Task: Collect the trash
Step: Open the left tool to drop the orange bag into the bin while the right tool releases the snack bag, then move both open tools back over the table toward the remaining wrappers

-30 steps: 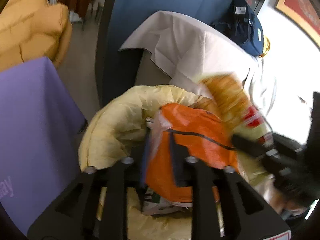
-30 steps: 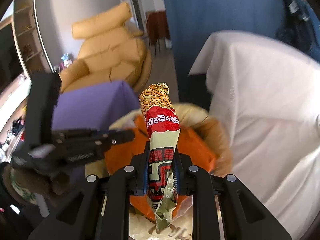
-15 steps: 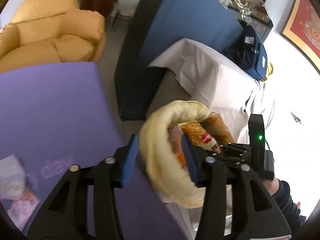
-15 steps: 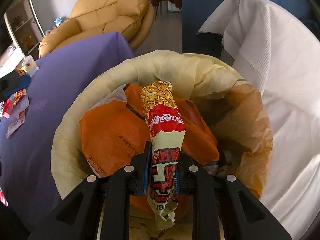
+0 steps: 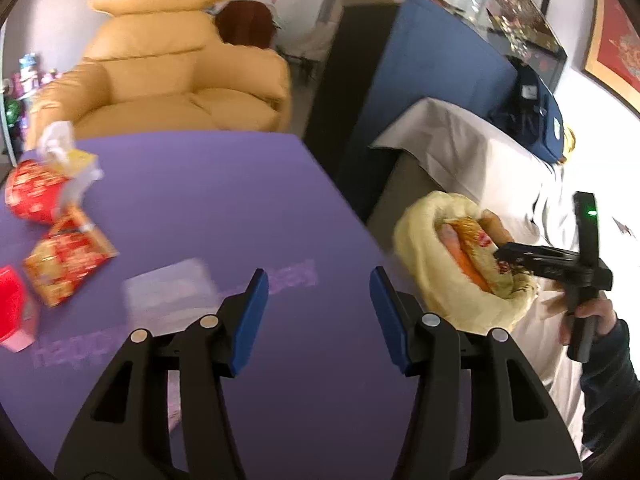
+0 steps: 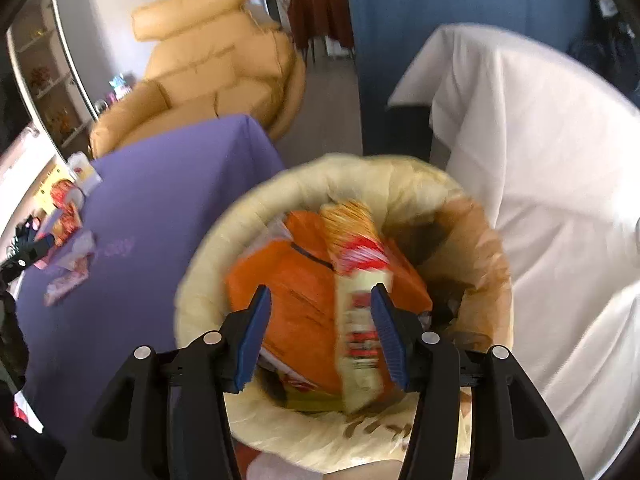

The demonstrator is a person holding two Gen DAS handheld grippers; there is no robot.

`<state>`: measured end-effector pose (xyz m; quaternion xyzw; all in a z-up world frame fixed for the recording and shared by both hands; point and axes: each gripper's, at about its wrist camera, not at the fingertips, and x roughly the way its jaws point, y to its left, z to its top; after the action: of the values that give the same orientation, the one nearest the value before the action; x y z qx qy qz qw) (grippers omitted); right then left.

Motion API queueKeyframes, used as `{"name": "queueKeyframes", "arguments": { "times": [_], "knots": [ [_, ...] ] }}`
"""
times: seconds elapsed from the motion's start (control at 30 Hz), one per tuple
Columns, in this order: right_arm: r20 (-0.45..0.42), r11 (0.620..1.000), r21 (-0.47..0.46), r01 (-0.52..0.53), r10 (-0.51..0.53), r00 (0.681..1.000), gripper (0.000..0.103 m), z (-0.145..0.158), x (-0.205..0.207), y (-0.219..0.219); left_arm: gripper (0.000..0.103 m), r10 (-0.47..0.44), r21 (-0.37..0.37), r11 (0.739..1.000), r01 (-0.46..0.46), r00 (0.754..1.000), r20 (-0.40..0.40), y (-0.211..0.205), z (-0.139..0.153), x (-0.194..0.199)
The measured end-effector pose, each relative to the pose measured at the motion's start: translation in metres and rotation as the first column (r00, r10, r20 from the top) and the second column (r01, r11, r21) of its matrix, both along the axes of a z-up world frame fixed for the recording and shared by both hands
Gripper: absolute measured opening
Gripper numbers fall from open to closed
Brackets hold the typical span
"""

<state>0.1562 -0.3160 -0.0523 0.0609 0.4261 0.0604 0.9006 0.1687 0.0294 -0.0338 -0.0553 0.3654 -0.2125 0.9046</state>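
As right gripper (image 6: 320, 326) opened, blurred wrapper (image 6: 358, 316) seemingly loose over bin (image 6: 208, 280).

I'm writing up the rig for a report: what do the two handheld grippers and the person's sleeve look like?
Both the left gripper and the right gripper are black plastic, with angular cut-out arms, silver round pivot pins and ribbed blue pads. Seen from the left wrist camera, the right gripper's upright black handle carries a small green light. The sleeve is dark.
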Motion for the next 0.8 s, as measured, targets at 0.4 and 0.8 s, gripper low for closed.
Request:
{"name": "queueKeyframes", "arguments": {
  "times": [0.4,0.8],
  "knots": [
    [0.123,0.952,0.026,-0.305,0.300,0.946,0.058,0.031,-0.002,0.109,0.050,0.321,-0.059,0.946,-0.320,0.947,0.015,0.121,0.000,-0.014],
    [0.092,0.889,0.010,-0.458,0.455,0.886,0.058,-0.003,0.022,0.211,0.050,0.388,-0.023,0.921,-0.388,0.922,-0.019,0.198,0.006,0.051]
  ]
}}
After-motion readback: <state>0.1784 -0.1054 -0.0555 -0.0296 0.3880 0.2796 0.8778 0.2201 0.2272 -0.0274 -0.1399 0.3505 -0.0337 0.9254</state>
